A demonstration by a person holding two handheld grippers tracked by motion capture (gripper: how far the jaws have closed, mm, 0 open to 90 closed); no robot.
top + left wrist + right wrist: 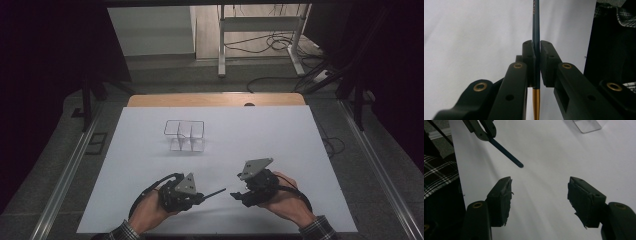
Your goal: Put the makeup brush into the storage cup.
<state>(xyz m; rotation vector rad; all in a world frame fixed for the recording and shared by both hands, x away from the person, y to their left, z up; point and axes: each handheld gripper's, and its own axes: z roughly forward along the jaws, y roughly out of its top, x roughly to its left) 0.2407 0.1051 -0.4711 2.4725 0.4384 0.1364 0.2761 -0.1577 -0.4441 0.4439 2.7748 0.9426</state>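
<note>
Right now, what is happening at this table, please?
A person holds a claw in each hand over a white table. The left claw is shut on a thin dark brush, handle pointing toward the right claw, which stands open with nothing between its jaws, just short of the handle's tip. A clear divided holder waits farther back.

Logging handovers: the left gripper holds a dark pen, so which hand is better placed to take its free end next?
Probably the right. The right gripper has its jaws apart with nothing between them and faces the pen tip close by, while the left gripper is clamped on the shaft.
</note>
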